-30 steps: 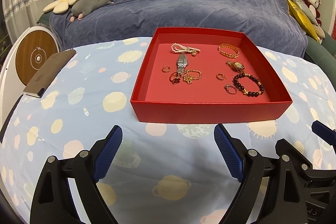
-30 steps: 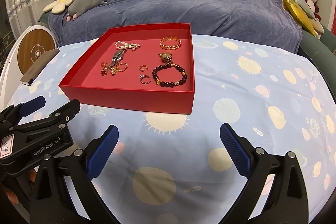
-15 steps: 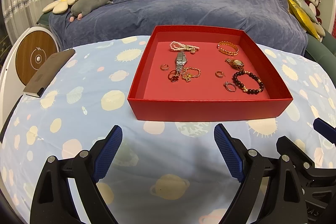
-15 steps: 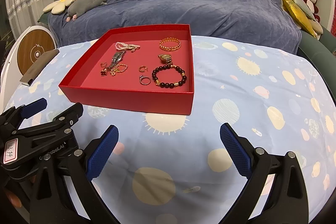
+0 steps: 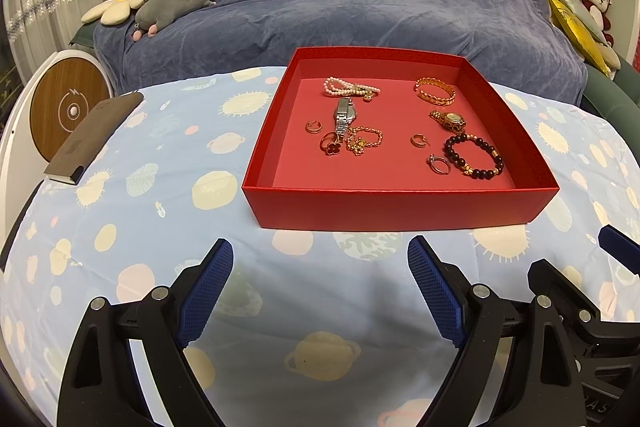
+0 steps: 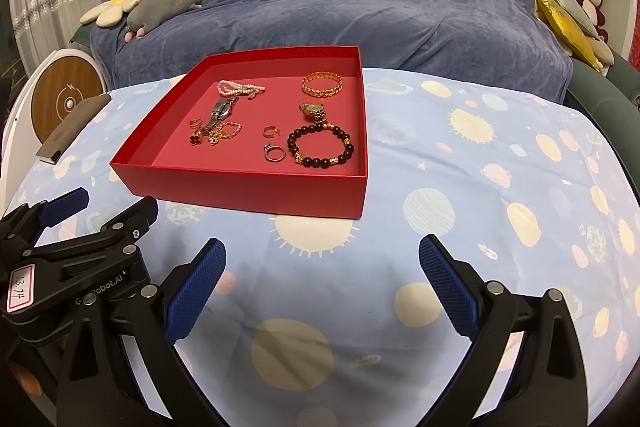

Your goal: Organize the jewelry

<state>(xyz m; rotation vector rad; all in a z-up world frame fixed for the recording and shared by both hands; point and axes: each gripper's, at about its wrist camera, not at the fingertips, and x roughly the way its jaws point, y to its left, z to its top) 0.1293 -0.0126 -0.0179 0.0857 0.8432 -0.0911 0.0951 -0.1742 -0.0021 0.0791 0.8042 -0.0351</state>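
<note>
Since the red box (image 5: 400,209) lies straight ahead of the left gripper (image 5: 320,291), it is reached soonest; both grippers are held spread, empty.

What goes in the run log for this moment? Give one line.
left gripper: open, empty | right gripper: open, empty | shallow red cardboard box: holds jewelry | dark beaded bracelet: untouched

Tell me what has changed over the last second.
Both hand-held grippers, left and right, drew slightly back from the red box, which now sits a little higher in both views. Nothing was gripped or released; both stay open, and the jewelry lies as before.
</note>
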